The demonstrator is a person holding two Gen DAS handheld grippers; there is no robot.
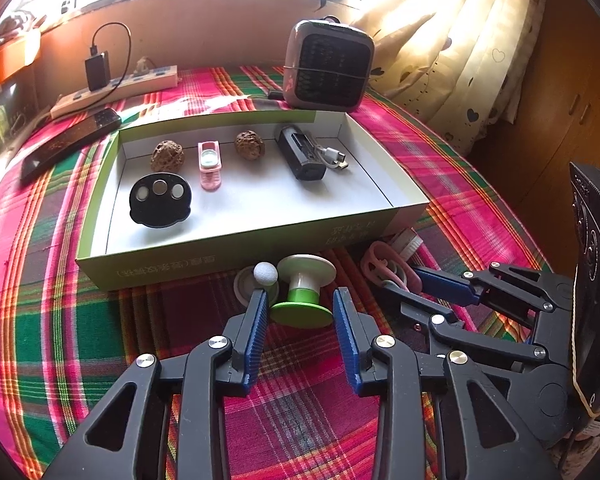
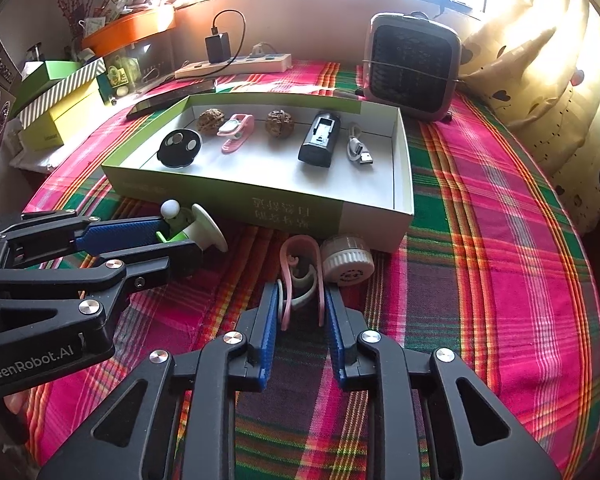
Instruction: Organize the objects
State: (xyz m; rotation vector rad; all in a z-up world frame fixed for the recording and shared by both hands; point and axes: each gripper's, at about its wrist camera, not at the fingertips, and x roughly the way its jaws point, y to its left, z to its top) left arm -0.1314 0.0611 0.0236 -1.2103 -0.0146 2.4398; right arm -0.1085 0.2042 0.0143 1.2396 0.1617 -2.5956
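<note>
Nearest, the right claw [image 2: 302, 312] has pinched shut on the pink clip [image 2: 300, 272] — a looped, springy plastic piece lying on the plaid cloth [image 2: 480, 280], gripped across its two legs, likely so it lifts flat. Just beside it sits a ribbed white cap [image 2: 347, 264]. The left claw [image 1: 300, 312] stands half open around the green-and-white spool [image 1: 305, 292], pads either side of its flanged base and not visibly pressing; a dimpled white ball [image 1: 265, 273] rests close by. Beyond, the shallow cardboard box [image 1: 236, 256] holds a row of sorted things — two wrinkled walnuts, a black disc [image 1: 160, 200], a dark charger [image 1: 302, 152].
</note>
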